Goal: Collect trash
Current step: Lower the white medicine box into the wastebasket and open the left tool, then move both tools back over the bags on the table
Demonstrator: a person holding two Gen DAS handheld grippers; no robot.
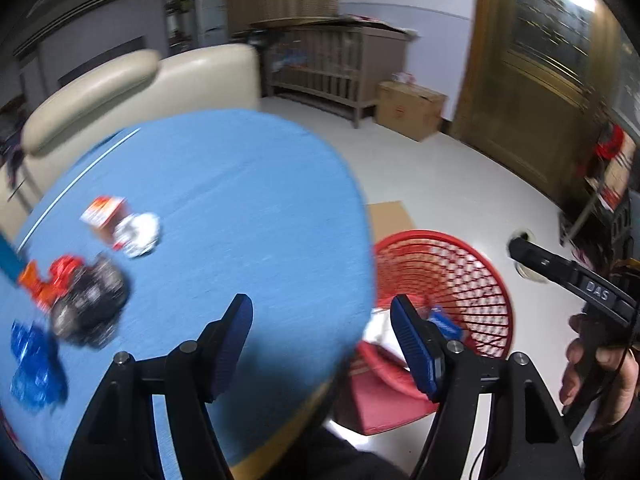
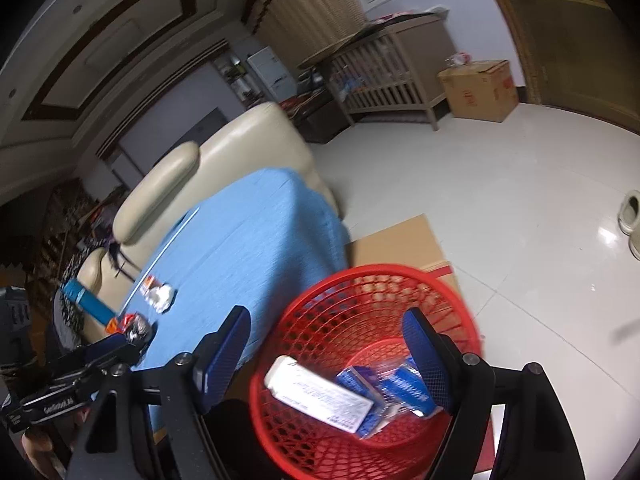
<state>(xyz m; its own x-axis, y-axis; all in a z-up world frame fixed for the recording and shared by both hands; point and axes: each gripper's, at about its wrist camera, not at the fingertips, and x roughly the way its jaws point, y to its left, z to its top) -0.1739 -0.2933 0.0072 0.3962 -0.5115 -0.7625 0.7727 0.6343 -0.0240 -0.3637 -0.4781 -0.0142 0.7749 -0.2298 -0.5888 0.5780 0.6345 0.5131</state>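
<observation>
Right gripper (image 2: 326, 348) is held spread and empty above the red basket (image 2: 448, 292); a white box (image 2: 320, 398) and blue wrappers (image 2: 404, 390) are seen inside. Left gripper (image 1: 322, 332) is likewise spread over the blue table (image 1: 240, 200). Farther left, crumpled wrappers (image 1: 90, 300) and a white wad (image 1: 138, 234) are scattered.

My left hand-held gripper (image 1: 322, 344) spread wide, empty, over blue bench (image 1: 240, 200) edge. Crumpled wrappers (image 1: 92, 300) and white wad (image 1: 138, 234) lie left on bench. Red basket (image 1: 444, 280) on floor beside bench. Right hand-held gripper (image 1: 576, 276) at far right.
</observation>
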